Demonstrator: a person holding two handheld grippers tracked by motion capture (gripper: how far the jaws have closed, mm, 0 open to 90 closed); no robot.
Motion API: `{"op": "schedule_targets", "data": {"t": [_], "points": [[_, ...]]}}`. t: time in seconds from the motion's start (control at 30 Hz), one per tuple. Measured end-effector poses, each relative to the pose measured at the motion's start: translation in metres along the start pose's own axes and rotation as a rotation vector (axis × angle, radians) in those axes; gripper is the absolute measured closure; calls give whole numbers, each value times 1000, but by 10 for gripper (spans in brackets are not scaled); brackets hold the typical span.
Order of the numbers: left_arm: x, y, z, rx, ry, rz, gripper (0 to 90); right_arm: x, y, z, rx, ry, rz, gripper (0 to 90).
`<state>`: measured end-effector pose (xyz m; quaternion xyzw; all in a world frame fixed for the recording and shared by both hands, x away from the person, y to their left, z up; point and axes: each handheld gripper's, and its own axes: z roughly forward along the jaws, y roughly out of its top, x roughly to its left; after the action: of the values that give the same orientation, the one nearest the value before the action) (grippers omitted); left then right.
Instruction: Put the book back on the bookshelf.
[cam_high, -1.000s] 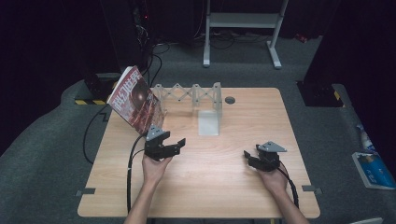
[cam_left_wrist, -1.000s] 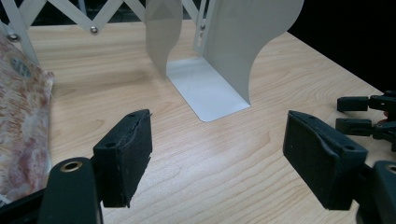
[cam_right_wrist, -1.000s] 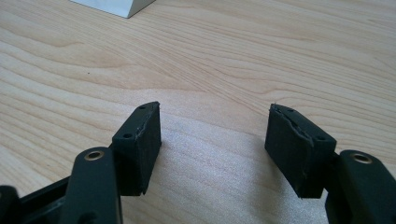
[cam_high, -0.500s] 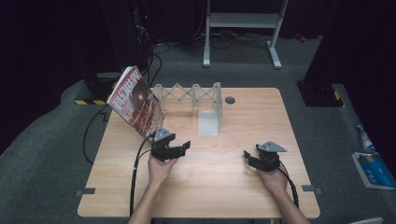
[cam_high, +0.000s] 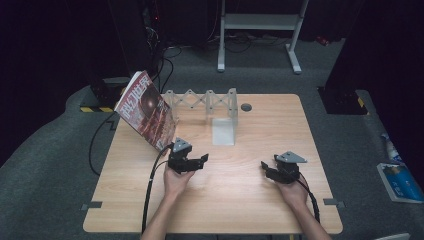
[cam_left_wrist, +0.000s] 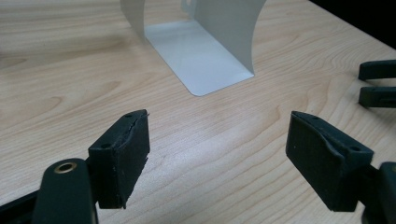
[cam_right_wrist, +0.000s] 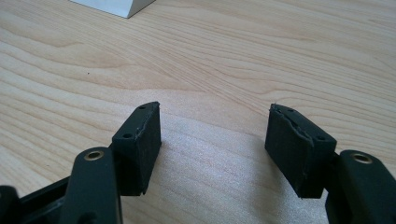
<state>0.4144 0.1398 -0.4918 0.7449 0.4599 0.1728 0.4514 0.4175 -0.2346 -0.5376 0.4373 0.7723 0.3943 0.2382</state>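
Pale wood grain covers the worktop (cam_high: 250, 200), and both grippers rest low over its near half, each held in one of the person's hands. The left gripper (cam_high: 200, 161) sits left of centre with its jaws spread wide and nothing between them; in the left gripper view its pads (cam_left_wrist: 122, 156) frame bare wood and look toward the white bookend (cam_left_wrist: 205, 56), which stands upright near the middle of the worktop with its flat foot lying toward the near edge. The right gripper (cam_high: 266, 169) lies well apart from it, toward the near right corner, its jaws likewise released and empty over bare wood. A red-covered magazine (cam_high: 146, 110) leans tilted at the far left corner, just beyond the left gripper, touching neither tool. A clear folding rack (cam_high: 202, 101) stretches along the far edge between the magazine and the bookend. A small dark round disc (cam_high: 246, 107) sits right of the rack near the far edge.
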Motion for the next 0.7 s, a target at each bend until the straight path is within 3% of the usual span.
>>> {"op": "schedule_targets", "data": {"t": [0.1, 0.7], "points": [[-2, -2, 6, 19, 25, 17, 220, 0, 0, 0, 0, 0, 0, 359], [-5, -11, 23, 65, 73, 46, 221, 0, 0, 0, -1, 0, 0, 358]]}}
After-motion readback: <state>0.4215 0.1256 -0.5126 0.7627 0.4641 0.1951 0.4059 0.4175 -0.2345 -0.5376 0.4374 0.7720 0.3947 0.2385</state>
